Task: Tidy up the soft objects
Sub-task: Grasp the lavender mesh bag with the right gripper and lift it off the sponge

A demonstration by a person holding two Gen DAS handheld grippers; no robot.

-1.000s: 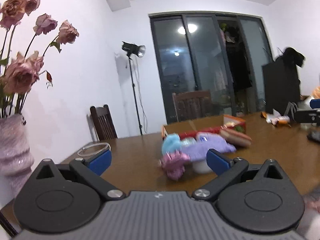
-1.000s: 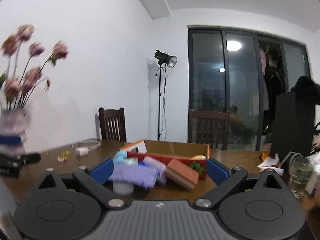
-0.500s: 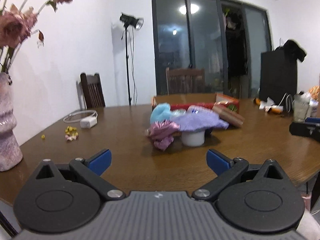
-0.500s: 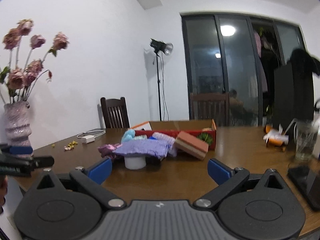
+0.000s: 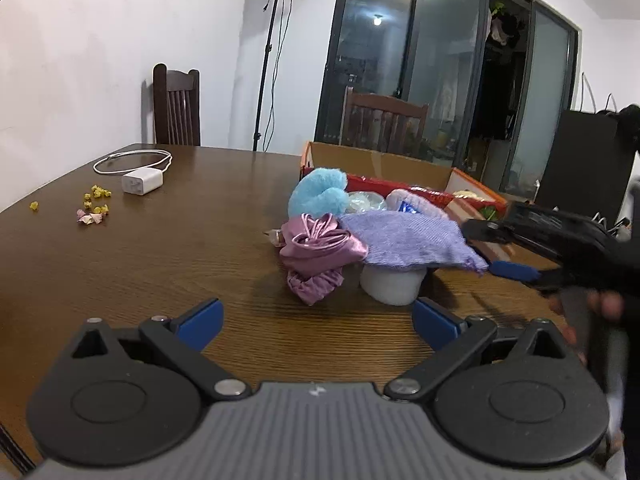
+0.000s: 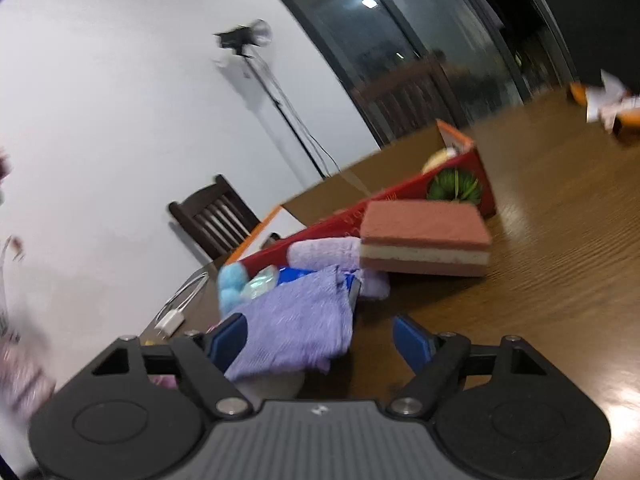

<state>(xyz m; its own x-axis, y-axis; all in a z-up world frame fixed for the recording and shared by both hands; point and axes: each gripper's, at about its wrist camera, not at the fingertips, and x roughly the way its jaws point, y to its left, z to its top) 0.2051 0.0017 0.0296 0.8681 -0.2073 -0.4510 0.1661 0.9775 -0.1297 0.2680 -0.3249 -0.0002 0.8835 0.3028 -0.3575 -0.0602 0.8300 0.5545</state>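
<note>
A purple cloth (image 5: 408,242) lies draped over a white cup (image 5: 392,284) on the brown table (image 5: 160,248). A pink satin scrunchie (image 5: 316,252) lies against its left side, and a blue plush (image 5: 318,196) sits behind. An open red cardboard box (image 5: 400,176) stands at the back. A pink sponge (image 6: 424,240) leans on the box front. My left gripper (image 5: 316,320) is open and empty, short of the pile. My right gripper (image 6: 320,340) is open, tilted, its left finger over the purple cloth (image 6: 292,324); it shows in the left wrist view (image 5: 516,270).
A white charger with a coiled cable (image 5: 142,180) and small yellow and pink bits (image 5: 94,204) lie on the table's left. Two dark wooden chairs (image 5: 176,108) stand behind the table. A light stand (image 5: 276,40) is by the wall.
Both grippers have moved closer to the pile. The right gripper has tilted and come in low from the right to the purple cloth. The vase has left the left wrist view.
</note>
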